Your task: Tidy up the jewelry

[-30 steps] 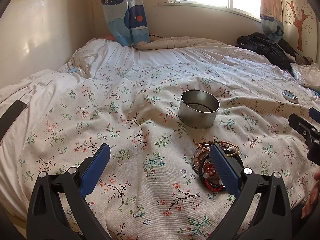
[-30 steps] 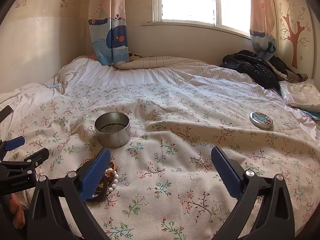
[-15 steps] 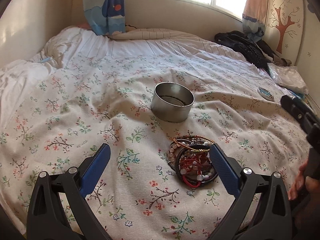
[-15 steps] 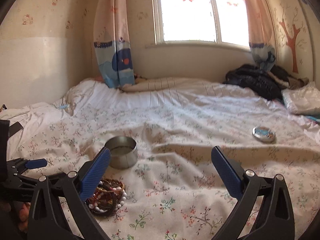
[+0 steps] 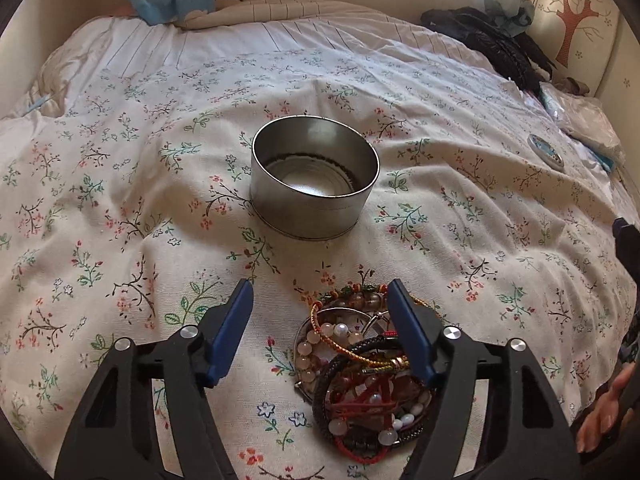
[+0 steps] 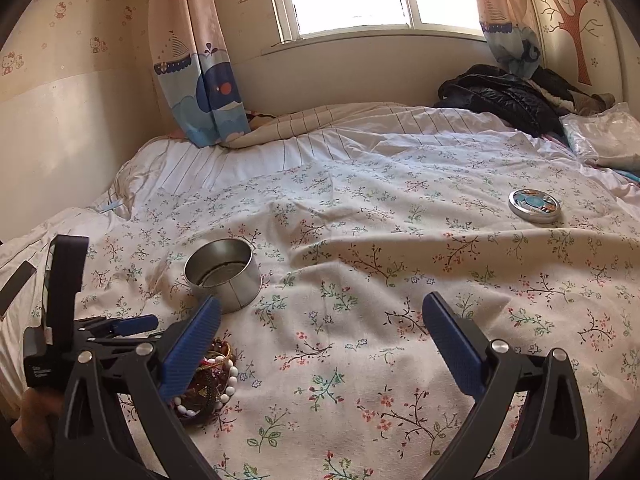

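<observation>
Left wrist view: a tangled pile of bracelets (image 5: 360, 372) lies flat on the floral bedspread (image 5: 120, 200), its heap stretching slightly longer toward the camera than across; the strands overlap too much to count, though pale beaded, red cord, gold and dark braided ones show. The left gripper (image 5: 320, 320) hovers over it, jaws parted but just narrowed, one blue pad above the pile's right side, the other over bare cloth; contact cannot be confirmed. One round metal tin (image 5: 315, 184) stands upright and open-mouthed just beyond the pile, apart from it. A single round lid (image 6: 534, 205) lies flat well away to the right. In the right wrist view, the right gripper (image 6: 320, 328) stands wide open and empty beside the pile. One black jacket (image 6: 500, 96) sits by the window.
</observation>
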`<state>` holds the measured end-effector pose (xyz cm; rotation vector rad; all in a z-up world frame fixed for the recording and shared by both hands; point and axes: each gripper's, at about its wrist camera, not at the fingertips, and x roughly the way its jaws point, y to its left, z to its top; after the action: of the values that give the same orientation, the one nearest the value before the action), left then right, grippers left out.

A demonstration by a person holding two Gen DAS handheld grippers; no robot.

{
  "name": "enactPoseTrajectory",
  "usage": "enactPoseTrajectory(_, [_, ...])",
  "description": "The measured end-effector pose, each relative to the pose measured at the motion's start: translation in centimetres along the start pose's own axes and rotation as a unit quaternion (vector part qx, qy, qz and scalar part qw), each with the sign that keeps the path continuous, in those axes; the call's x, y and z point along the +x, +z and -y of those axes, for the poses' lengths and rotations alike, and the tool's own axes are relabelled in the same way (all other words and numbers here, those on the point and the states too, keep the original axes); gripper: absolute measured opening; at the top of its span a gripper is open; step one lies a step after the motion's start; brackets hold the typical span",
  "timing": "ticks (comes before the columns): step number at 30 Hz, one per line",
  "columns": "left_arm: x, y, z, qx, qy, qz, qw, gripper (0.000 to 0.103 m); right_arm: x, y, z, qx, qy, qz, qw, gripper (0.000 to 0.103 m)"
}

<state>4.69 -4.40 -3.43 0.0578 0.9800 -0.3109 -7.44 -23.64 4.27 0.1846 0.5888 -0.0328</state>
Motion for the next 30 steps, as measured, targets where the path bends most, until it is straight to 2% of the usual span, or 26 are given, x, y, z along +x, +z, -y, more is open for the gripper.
enactPoseTrajectory(1, [0.5, 0.0, 0.0, -0.003, 0.001, -0.009, 1.0000, 0.057, 0.0, 0.0, 0.0, 0.000, 0.001, -0.001, 1.000, 0.097])
enactPoseTrajectory(3, [1.4, 0.0, -0.3, -0.012, -0.010, -0.031, 0.9994, 0.038, 0.1, 0.0, 0.1, 0.003, 0.003, -0.002, 1.000, 0.097])
enactPoseTrajectory(5, [1.5, 0.0, -0.5, -0.015, -0.025, -0.033, 0.9991, 0.013, 0.1, 0.0, 0.3, 0.009, 0.005, -0.005, 1.000, 0.097])
enactPoseTrajectory(7, [1.4, 0.1, -0.6, -0.012, -0.027, -0.028, 0.9992, 0.003, 0.4, 0.0, 0.6, 0.016, 0.006, -0.012, 1.000, 0.097])
enactPoseTrajectory(9, [0.9, 0.3, -1.1, -0.026, -0.041, -0.015, 0.9987, 0.003, 0.8, 0.0, 0.9, 0.023, 0.009, -0.022, 0.999, 0.097])
enactPoseTrajectory(11, [-0.4, 0.4, -1.4, -0.033, -0.055, 0.017, 0.9978, 0.003, 1.4, -0.1, 0.8, 0.023, 0.021, -0.039, 0.999, 0.097])
enactPoseTrajectory(14, [-2.3, 0.8, -2.2, -0.053, -0.069, 0.061, 0.9943, 0.003, 3.6, -0.4, 0.1, 0.006, 0.059, -0.095, 0.994, 0.097])
enactPoseTrajectory(16, [-3.5, 1.1, -2.9, -0.069, -0.074, 0.090, 0.9908, 0.003, 5.2, -0.8, -0.9, -0.016, 0.103, -0.139, 0.985, 0.097])
enactPoseTrajectory(19, [-5.0, 1.3, -3.9, -0.090, -0.066, 0.126, 0.9857, 0.003, 6.2, -1.4, -2.7, -0.049, 0.166, -0.168, 0.971, 0.097])
enactPoseTrajectory(23, [-5.9, 1.2, -4.8, -0.101, -0.052, 0.145, 0.9829, 0.003, 6.9, -2.2, -4.6, -0.090, 0.202, -0.191, 0.956, 0.096])
enactPoseTrajectory(26, [-6.0, 1.1, -4.9, -0.099, -0.048, 0.149, 0.9828, 0.003, 7.9, -2.8, -5.8, -0.128, 0.206, -0.213, 0.946, 0.080])
enactPoseTrajectory(28, [-6.1, 1.1, -4.7, -0.094, -0.046, 0.152, 0.9829, 0.003, 8.6, -3.2, -6.3, -0.145, 0.210, -0.228, 0.940, 0.063])
enactPoseTrajectory(30, [-6.1, 1.1, -4.6, -0.089, -0.043, 0.154, 0.9831, 0.003, 9.3, -3.5, -6.6, -0.155, 0.215, -0.241, 0.934, 0.052])
